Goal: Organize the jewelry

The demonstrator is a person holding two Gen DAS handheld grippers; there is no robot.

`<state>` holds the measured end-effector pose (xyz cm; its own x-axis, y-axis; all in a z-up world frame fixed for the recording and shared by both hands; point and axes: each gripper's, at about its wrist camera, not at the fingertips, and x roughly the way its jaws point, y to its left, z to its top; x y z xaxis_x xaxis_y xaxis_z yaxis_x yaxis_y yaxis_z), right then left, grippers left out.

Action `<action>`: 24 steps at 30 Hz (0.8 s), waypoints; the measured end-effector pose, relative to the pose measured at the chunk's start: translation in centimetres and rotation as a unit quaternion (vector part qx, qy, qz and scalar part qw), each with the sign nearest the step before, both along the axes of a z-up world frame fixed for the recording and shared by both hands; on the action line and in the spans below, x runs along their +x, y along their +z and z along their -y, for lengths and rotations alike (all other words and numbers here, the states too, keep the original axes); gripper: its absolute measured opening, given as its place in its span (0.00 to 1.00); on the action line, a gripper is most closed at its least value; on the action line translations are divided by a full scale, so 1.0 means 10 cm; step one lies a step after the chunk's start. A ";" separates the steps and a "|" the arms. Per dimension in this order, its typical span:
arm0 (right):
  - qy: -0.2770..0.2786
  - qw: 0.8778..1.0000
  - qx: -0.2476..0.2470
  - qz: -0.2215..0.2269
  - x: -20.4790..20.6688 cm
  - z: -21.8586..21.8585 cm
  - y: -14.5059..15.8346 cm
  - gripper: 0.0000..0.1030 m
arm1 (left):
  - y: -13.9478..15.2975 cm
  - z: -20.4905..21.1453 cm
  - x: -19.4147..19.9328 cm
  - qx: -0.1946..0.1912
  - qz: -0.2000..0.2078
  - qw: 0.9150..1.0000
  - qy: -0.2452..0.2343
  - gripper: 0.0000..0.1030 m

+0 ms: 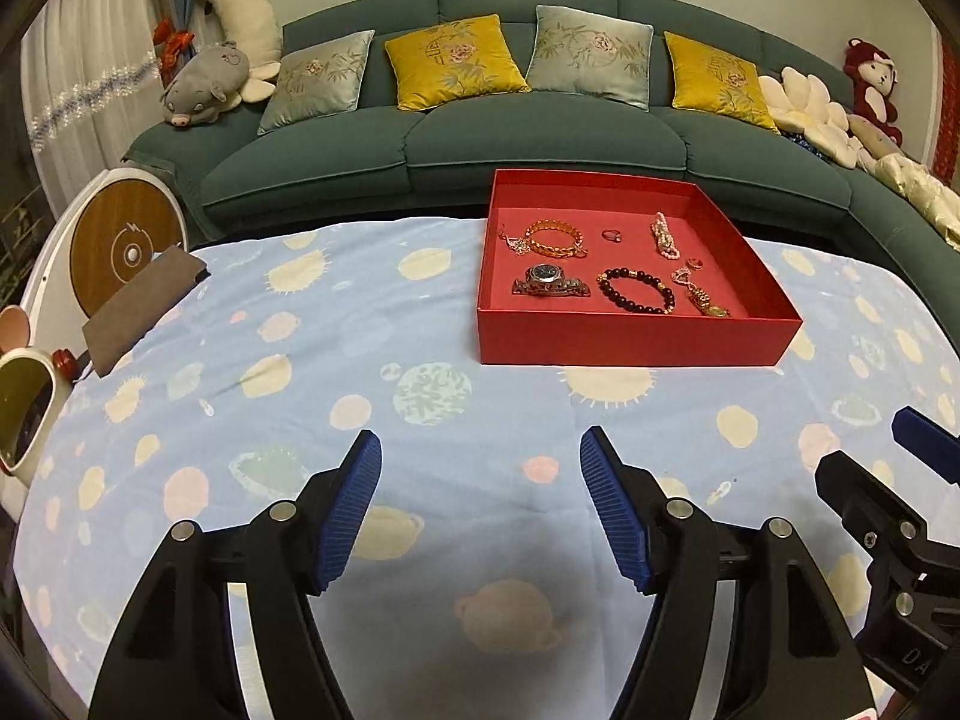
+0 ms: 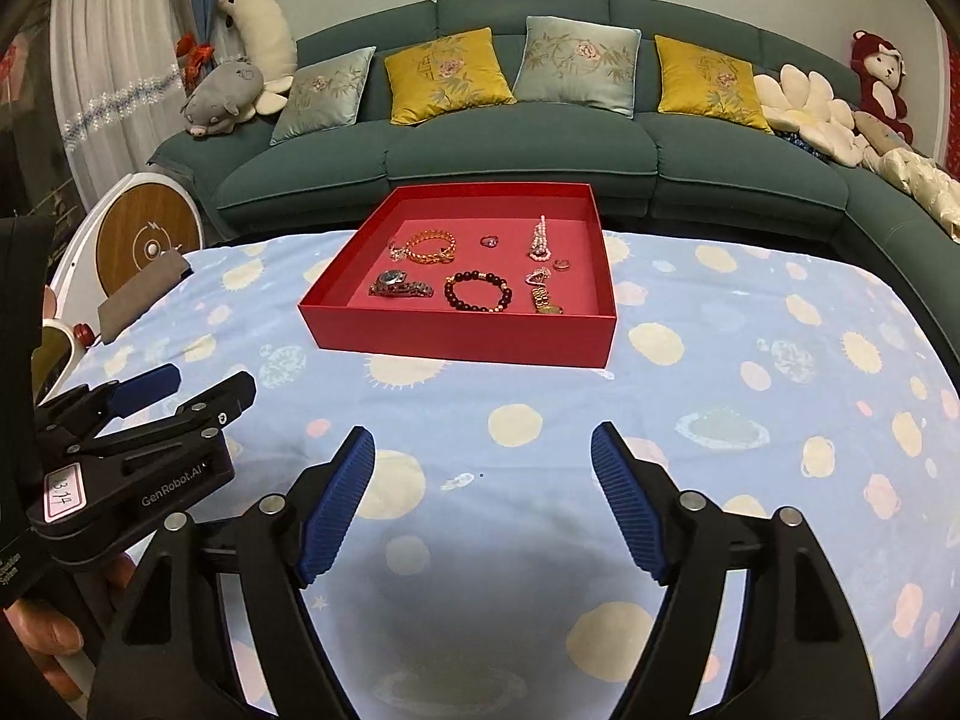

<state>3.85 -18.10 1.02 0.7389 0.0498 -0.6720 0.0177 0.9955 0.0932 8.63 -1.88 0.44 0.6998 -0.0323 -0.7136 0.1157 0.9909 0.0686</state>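
A red tray [image 1: 636, 342] [image 2: 456, 339] stands on the far part of the spotted blue tablecloth. In it lie an orange bracelet [image 1: 555, 238] [image 2: 429, 246], a steel watch [image 1: 549, 283] [image 2: 399, 285], a dark bead bracelet [image 1: 636, 291] [image 2: 478, 292], a ring [image 1: 612, 235], a pearl strand [image 1: 663, 235] [image 2: 540, 238] and a gold chain piece [image 1: 702, 294] [image 2: 543, 294]. My left gripper [image 1: 480, 444] is open and empty over the cloth, short of the tray. My right gripper [image 2: 483, 441] hovers beside it, likewise open with nothing between its blue pads.
A brown pouch [image 1: 144, 306] lies at the table's left edge beside a round wood-faced device [image 1: 123, 249]. A green sofa [image 1: 540, 138] with cushions and plush toys runs behind the table. A person's hand [image 2: 42, 630] holds the left gripper's body.
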 end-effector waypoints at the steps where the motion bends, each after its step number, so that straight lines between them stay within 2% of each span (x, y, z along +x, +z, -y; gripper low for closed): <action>1: -0.002 1.000 -0.006 0.000 0.01 -0.01 -0.02 0.75 | -0.01 0.01 0.00 0.001 0.000 1.000 -0.004 0.66; 3: -0.011 1.000 -0.015 -0.002 0.01 -0.03 -0.05 0.83 | -0.02 0.05 -0.01 0.006 0.000 1.000 -0.011 0.67; 7: -0.016 1.000 -0.022 0.000 -0.02 -0.07 -0.06 0.87 | -0.03 0.08 -0.03 0.013 -0.002 1.000 -0.012 0.68; 24: -0.020 0.999 -0.042 0.000 -0.10 -0.19 -0.06 0.90 | -0.02 0.01 -0.14 0.018 0.005 1.000 0.006 0.69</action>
<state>2.80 -16.24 0.43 0.7397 -0.0361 -0.6719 0.0574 0.9983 0.0095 7.21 -1.95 0.22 0.7074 0.0025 -0.7068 0.1023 0.9891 0.1059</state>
